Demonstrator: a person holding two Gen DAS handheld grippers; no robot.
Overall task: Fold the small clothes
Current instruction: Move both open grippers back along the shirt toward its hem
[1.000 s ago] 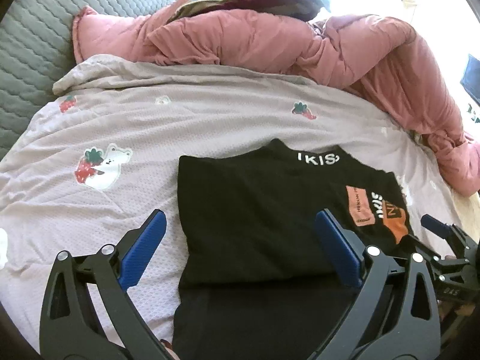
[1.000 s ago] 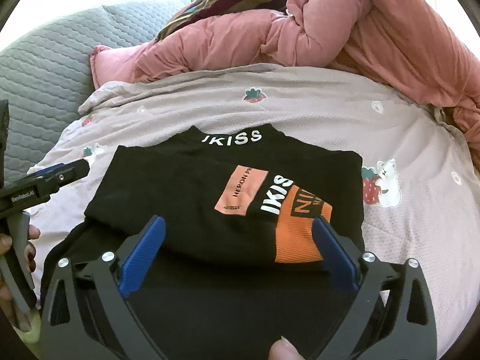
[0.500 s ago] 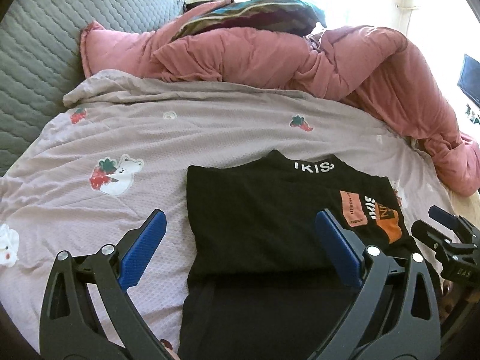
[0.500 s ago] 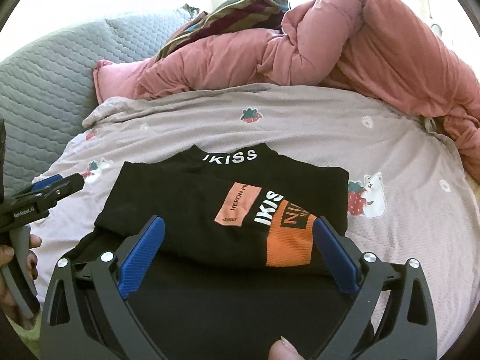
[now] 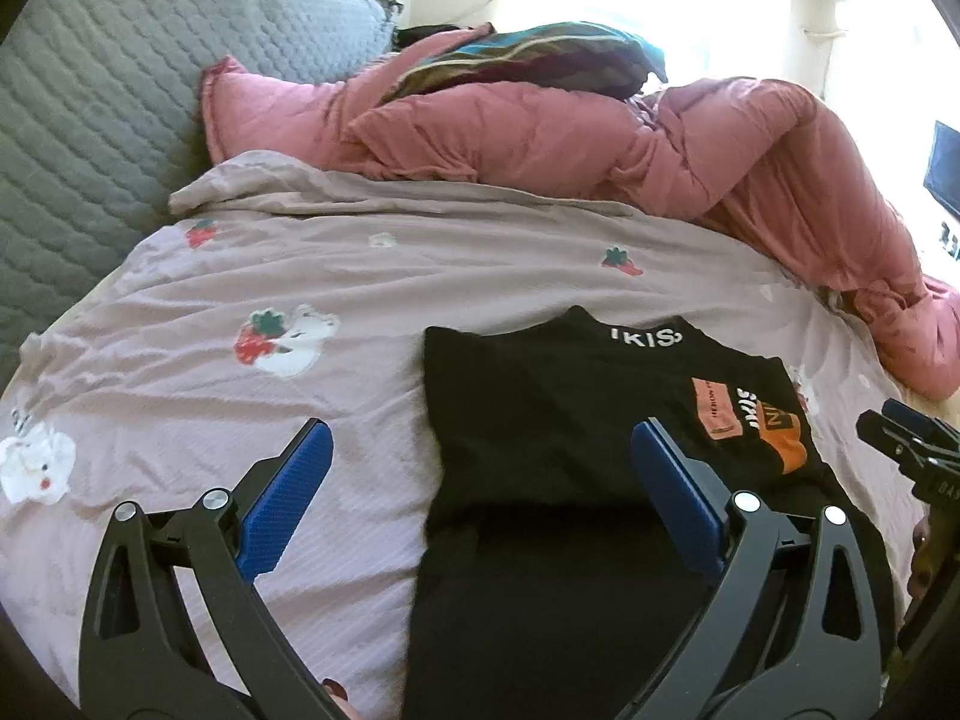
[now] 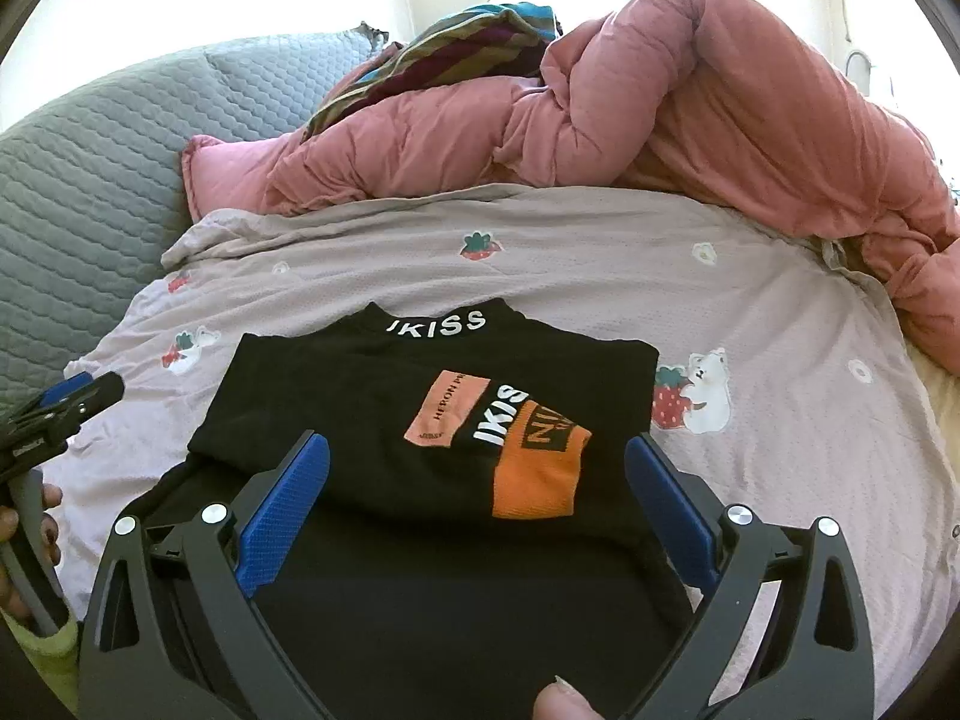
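A black top (image 5: 558, 420) (image 6: 372, 408) with white lettering on the collar and pink and orange patches lies partly folded on the bed, its upper part doubled over the lower part. My left gripper (image 5: 480, 468) hovers open above its left edge, nothing between the blue pads. Open as well, my right gripper (image 6: 477, 480) hangs above the fold line near the orange patch. Each view catches the tip of the other gripper at its side edge.
The bed is covered by a pale mauve sheet (image 5: 240, 300) (image 6: 750, 312) printed with strawberries and bears. A bunched pink duvet (image 5: 540, 132) (image 6: 690, 108) lies along the far side with a striped cloth on it. A grey quilted headboard (image 5: 90, 90) stands at the left.
Both grippers have drawn back and up from the top, which now looks smaller and farther off. Both stayed open; the garment has not moved.
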